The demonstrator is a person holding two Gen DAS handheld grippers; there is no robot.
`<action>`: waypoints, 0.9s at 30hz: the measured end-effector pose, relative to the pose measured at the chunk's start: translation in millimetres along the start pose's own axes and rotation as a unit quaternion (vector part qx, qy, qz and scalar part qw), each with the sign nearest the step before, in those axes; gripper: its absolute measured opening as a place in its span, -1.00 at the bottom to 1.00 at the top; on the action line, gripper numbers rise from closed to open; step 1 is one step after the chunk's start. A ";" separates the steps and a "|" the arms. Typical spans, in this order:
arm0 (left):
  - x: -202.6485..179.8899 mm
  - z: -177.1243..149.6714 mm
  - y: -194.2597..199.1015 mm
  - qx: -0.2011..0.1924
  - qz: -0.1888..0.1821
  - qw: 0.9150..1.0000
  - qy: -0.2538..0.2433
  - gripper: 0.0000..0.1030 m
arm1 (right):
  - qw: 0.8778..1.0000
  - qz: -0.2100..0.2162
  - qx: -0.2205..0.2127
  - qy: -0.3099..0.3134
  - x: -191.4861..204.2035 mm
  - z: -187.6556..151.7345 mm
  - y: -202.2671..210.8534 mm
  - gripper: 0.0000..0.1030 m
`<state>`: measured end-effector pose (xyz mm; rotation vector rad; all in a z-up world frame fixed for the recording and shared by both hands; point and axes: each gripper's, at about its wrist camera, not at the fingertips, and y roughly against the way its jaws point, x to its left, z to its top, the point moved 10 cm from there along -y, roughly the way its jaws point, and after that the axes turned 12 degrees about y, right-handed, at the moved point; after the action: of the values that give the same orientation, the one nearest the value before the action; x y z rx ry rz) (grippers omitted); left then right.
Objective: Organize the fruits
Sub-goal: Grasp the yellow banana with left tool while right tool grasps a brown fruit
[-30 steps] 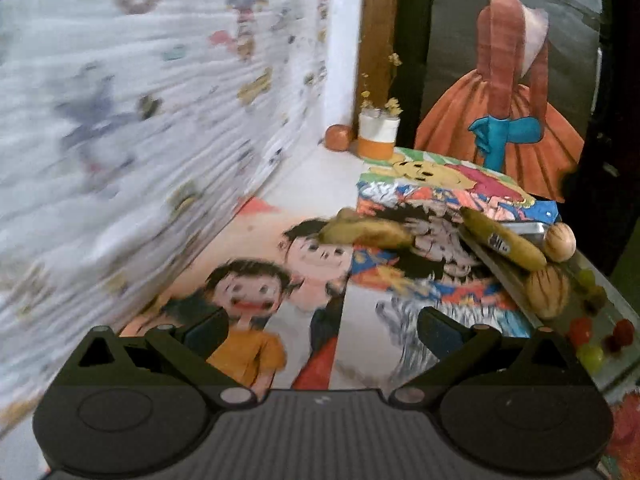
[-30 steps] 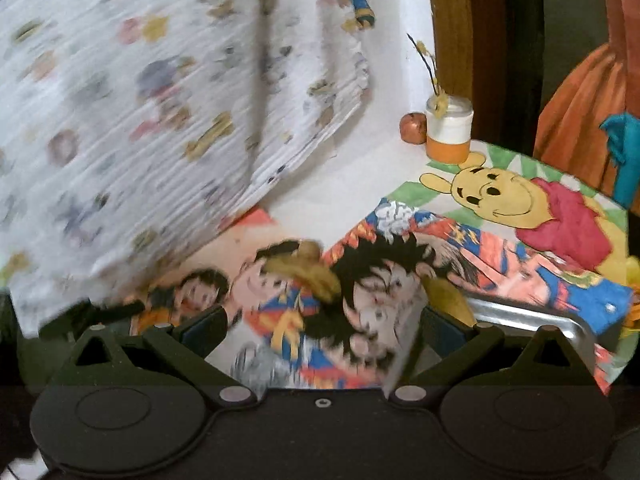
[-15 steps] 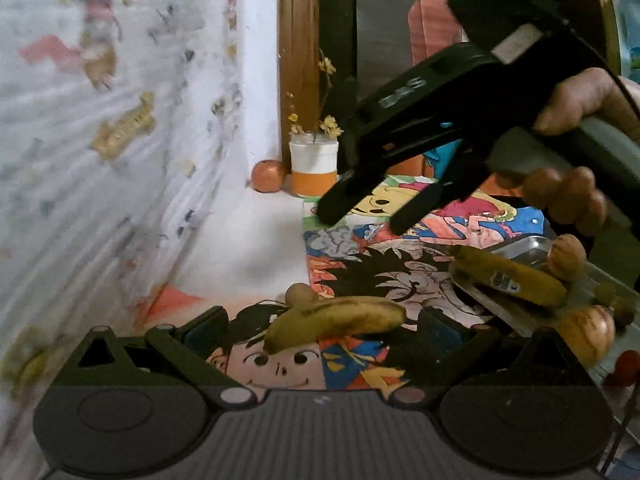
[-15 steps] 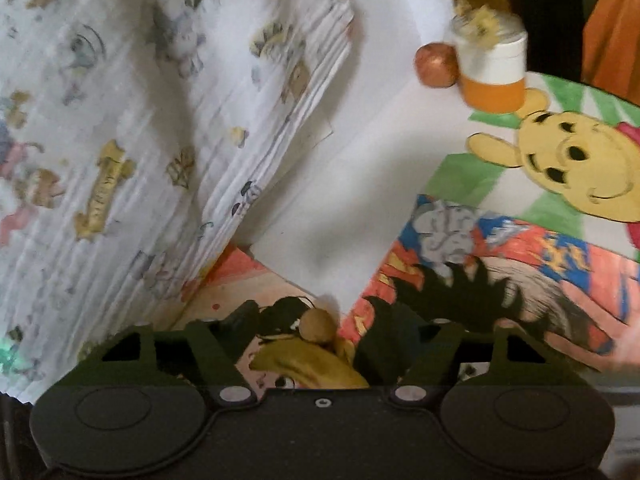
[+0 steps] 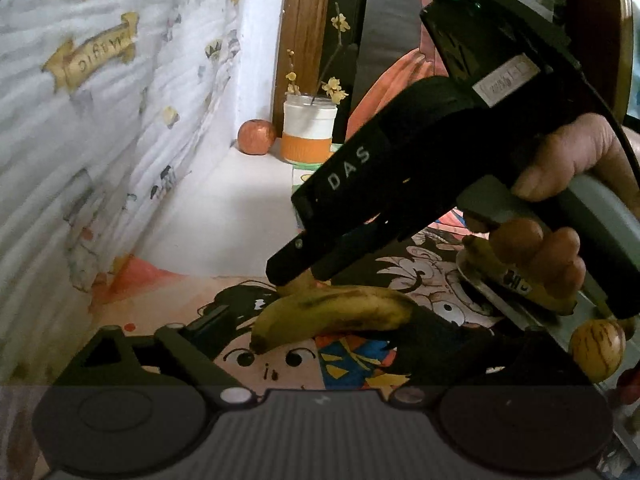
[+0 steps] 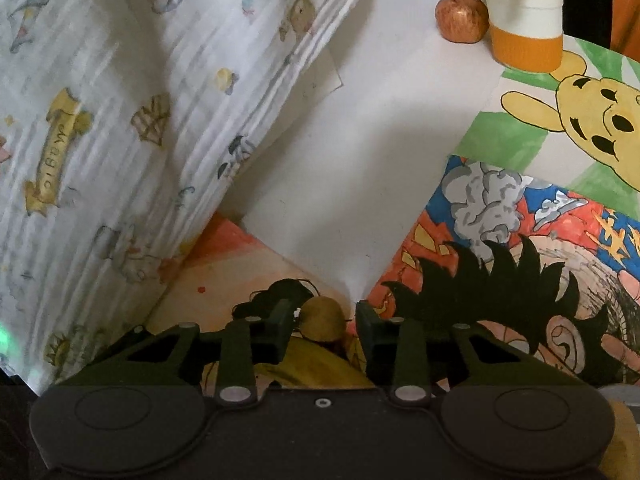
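A spotted yellow banana (image 5: 336,316) lies on the cartoon-printed table cover, between the wide-apart fingers of my left gripper (image 5: 356,334). That gripper's jaws are closing slightly and do not touch the banana. Just behind the banana sits a small round tan fruit (image 6: 322,316). My right gripper (image 6: 324,320), held by a hand (image 5: 560,184), reaches down over it. Its jaws are closing with the fruit between the pads, and a thin gap still shows on the right side. In the left wrist view the right gripper (image 5: 298,280) hides most of that fruit.
A metal tray (image 5: 500,308) at the right holds a stickered banana (image 5: 520,284) and a striped yellow round fruit (image 5: 596,346). At the back stand an apple (image 5: 257,137) and a white-and-orange jar (image 5: 310,132) with twigs. A printed cloth (image 5: 100,140) hangs along the left.
Both grippers have come in low toward the banana. The right gripper entered the left wrist view and dropped over the small round fruit, its jaws narrowing from wide open.
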<state>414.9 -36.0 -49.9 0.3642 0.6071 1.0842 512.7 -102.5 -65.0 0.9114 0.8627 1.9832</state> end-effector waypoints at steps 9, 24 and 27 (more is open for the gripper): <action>-1.6 -0.2 -5.7 0.006 0.001 1.000 -0.004 0.71 | 1.000 0.007 -0.009 -0.001 0.8 1.4 -1.8 -0.45; -3.9 -12.5 6.5 0.033 -0.006 0.999 -0.042 0.61 | 0.999 -0.012 -0.026 -0.014 -30.5 -3.0 14.4 -0.45; -6.8 -13.9 6.4 0.036 0.003 0.996 -0.077 0.61 | 0.999 -0.012 -0.029 -0.024 -39.1 -3.5 16.5 -0.46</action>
<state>399.4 -39.6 -55.3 0.5070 0.5086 1.0310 521.3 -144.2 -65.0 0.9078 0.7819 1.9480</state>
